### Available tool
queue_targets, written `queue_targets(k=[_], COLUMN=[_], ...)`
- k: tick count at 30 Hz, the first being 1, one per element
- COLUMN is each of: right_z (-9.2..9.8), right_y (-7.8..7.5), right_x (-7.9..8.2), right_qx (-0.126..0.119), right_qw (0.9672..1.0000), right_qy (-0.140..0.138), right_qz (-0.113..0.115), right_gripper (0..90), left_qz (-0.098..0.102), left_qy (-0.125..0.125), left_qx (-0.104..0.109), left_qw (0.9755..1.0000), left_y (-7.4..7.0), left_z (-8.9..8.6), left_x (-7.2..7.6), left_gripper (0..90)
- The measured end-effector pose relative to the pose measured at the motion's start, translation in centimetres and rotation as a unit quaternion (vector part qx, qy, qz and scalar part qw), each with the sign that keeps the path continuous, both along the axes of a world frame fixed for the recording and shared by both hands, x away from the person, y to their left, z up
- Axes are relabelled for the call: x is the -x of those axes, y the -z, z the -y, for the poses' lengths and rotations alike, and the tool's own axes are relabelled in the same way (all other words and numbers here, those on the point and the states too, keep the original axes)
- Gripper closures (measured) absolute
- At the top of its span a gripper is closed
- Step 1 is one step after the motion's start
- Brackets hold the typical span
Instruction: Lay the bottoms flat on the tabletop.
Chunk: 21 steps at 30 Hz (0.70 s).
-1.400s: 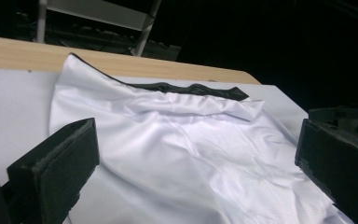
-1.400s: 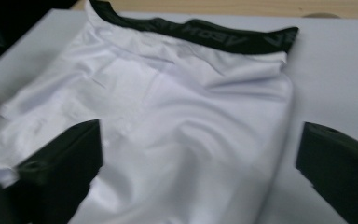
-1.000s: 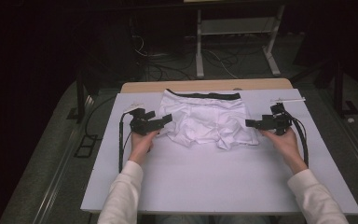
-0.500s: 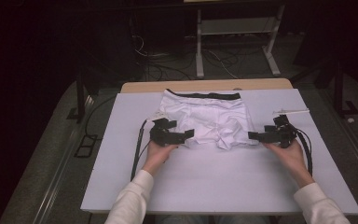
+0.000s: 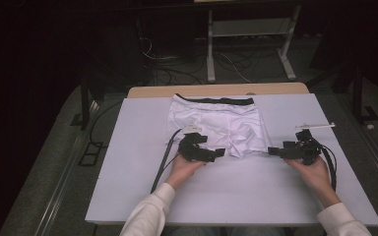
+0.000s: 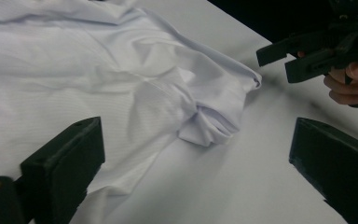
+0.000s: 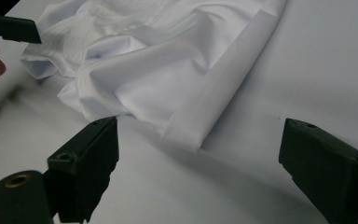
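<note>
White boxers [image 5: 219, 123] with a black waistband lie rumpled on my counter [image 5: 128, 162]; both my grippers' fingers are spread, have just been narrowing, nothing between them.

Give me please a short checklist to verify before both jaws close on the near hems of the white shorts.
1. Left gripper open, nothing between its jaws, though they have just been closing a little: ok.
2. Right gripper open, jaws just closing slightly, no cloth gripped: ok.
3. White shorts lie spread on the table, black waistband at the far side: ok.
4. Right leg hem is flat and lies ahead of the right jaws: ok.
5. Left leg hem is flat: not ok, it is bunched and folded.
6. Only one layer will be caught: cannot tell.
</note>
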State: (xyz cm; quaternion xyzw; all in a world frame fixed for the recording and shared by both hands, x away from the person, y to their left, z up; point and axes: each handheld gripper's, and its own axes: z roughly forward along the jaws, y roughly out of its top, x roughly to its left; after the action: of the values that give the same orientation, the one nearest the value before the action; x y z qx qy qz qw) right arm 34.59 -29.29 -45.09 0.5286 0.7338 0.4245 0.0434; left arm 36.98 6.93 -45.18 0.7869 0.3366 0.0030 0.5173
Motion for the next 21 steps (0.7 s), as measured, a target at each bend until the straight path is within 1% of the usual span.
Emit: queue_targets(k=[2, 5, 7, 8, 11, 12, 13, 14, 15, 16, 17, 18, 19, 20, 21], right_z=[0.2, 0.2, 0.1, -0.1, -0.9, -1.2, -1.4, -1.6, -1.7, -1.8, -1.9, -2.0, -2.0, -1.9, -1.8], right_y=[0.0, 0.1, 0.4, 0.7, 1.2, 1.2, 1.2, 1.2, 1.3, 1.4, 1.4, 1.3, 1.1, 0.8, 0.5], right_x=[0.3, 0.5, 0.4, 0.2, -0.2, -0.3, -0.4, -0.5, -0.7, -0.8, -1.0, -1.1, -1.1, -1.1, -1.0], right_qx=[0.001, 0.005, 0.011, 0.018, 0.033, 0.04, 0.043, 0.04, 0.037, 0.035, 0.033, 0.032, 0.029, 0.026, 0.021], right_qw=[1.0, 1.0, 0.9999, 0.9997, 0.999, 0.9988, 0.9987, 0.9988, 0.9989, 0.999, 0.9991, 0.999, 0.9991, 0.9992, 0.9993], right_qy=[0.0, -0.003, -0.009, -0.014, -0.027, -0.027, -0.029, -0.029, -0.029, -0.027, -0.027, -0.03, -0.03, -0.028, -0.028], right_qz=[0.003, 0.001, -0.006, -0.008, -0.015, -0.009, -0.004, -0.003, -0.004, -0.001, -0.003, -0.002, 0.002, 0.007, 0.013], right_gripper=[14.0, 15.9, 17.5, 18.1, 21.4, 24.2, 30.0, 34.3, 41.7, 52.5, 60.3, 67.7, 73.2, 78.7, 81.7], left_qz=[-0.001, 0.018, 0.023, 0.024, 0.02, 0.018, 0.016, 0.013, 0.008, 0.005, 0.007, 0.015, 0.03, 0.031, 0.023], left_qy=[0.011, 0.019, 0.018, 0.016, 0.016, 0.019, 0.021, 0.026, 0.034, 0.041, 0.05, 0.056, 0.055, 0.056, 0.055], left_qx=[-0.012, -0.041, -0.053, -0.053, -0.05, -0.054, -0.06, -0.066, -0.075, -0.082, -0.093, -0.108, -0.121, -0.12, -0.114], left_qw=[0.9999, 0.9988, 0.9982, 0.9982, 0.9984, 0.9982, 0.9979, 0.9974, 0.9966, 0.9958, 0.9944, 0.9925, 0.9907, 0.9907, 0.9917], left_y=[0.3, 0.7, 0.8, 0.9, 1.3, 1.4, 1.5, 1.6, 1.7, 1.7, 1.7, 1.7, 1.6, 1.5, 1.3], left_z=[0.9, 1.9, 2.4, 2.5, 3.0, 3.2, 3.5, 3.8, 4.2, 4.6, 5.0, 5.4, 5.7, 5.8, 5.9], left_x=[0.2, 0.6, 0.5, 0.4, 0.2, 0.1, 0.0, -0.1, -0.3, -0.4, -0.5, -0.5, -0.4, -0.5, -0.7], left_gripper=[7.8, 14.0, 16.3, 18.9, 32.0, 36.7, 40.8, 42.6, 47.1, 51.6, 57.1, 63.3, 70.0, 78.7, 83.5])
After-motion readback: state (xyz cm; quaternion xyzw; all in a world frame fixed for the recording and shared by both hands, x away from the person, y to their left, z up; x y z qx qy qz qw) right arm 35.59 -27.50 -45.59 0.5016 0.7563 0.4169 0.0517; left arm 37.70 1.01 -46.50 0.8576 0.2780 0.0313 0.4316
